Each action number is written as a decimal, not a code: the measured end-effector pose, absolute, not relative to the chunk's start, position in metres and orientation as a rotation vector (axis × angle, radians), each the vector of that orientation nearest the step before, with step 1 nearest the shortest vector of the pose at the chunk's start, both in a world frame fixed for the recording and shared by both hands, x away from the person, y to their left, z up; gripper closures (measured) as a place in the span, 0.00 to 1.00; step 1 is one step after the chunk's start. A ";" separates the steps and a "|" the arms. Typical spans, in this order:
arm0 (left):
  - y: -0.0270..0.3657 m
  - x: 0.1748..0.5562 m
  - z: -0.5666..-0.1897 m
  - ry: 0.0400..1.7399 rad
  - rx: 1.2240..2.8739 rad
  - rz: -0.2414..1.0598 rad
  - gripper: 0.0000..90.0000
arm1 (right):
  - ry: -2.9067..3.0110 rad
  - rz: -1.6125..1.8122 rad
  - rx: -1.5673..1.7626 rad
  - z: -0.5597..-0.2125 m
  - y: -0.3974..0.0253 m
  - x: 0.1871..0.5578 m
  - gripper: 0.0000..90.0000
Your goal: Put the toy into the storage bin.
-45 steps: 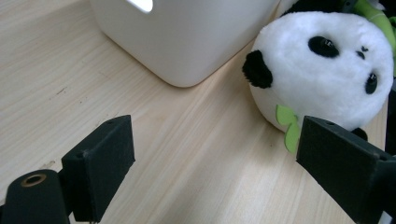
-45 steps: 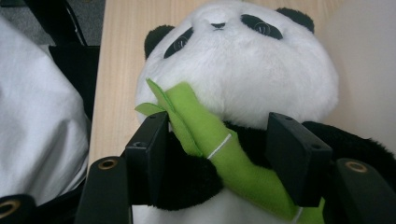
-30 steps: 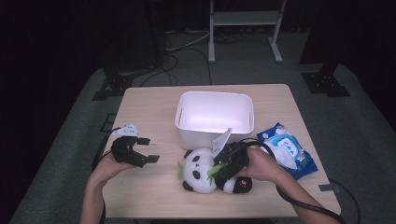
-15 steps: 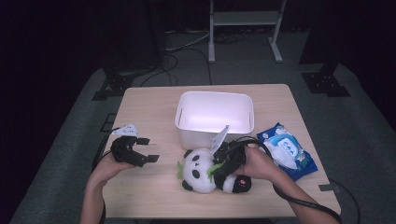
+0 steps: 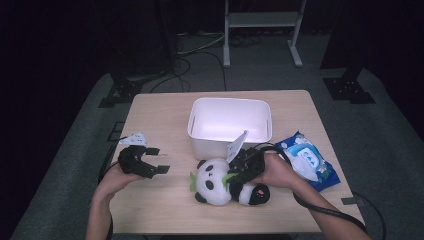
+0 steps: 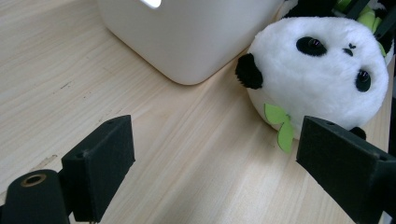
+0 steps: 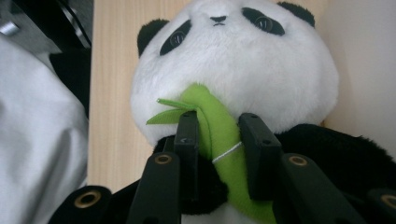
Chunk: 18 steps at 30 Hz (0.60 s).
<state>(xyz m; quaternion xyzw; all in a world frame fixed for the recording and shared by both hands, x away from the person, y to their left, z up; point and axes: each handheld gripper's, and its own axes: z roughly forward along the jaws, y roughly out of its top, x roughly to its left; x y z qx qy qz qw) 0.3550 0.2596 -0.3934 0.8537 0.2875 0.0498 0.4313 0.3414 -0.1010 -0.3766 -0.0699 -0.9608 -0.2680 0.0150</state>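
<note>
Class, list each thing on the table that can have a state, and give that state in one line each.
White bin: upright, open-topped.
Panda plush: lying beside the bin.
Green bamboo stalk: clamped between jaws.
Wipes pack: lying flat.
Left gripper: open, holding nothing.
Right gripper: shut on the bamboo stalk.

Panda's body under the right gripper, blue packet's print too small.

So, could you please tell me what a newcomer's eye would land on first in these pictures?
Most likely the plush panda lying at the table's near edge, with the right gripper closed on the green bamboo stalk at its chest. Just behind it stands a white bin, and a blue wipes packet lies to the right. The left gripper rests open on the table's left side.
</note>
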 end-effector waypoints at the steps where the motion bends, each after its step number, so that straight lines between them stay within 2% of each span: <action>1: 0.260 0.355 -0.394 0.722 2.126 0.124 0.11 | -2.978 -0.853 -0.216 -0.376 -0.102 0.343 0.78; 18: 0.268 0.356 -0.396 0.742 2.117 0.126 0.11 | -2.924 -0.909 -0.169 -0.361 -0.103 0.344 0.82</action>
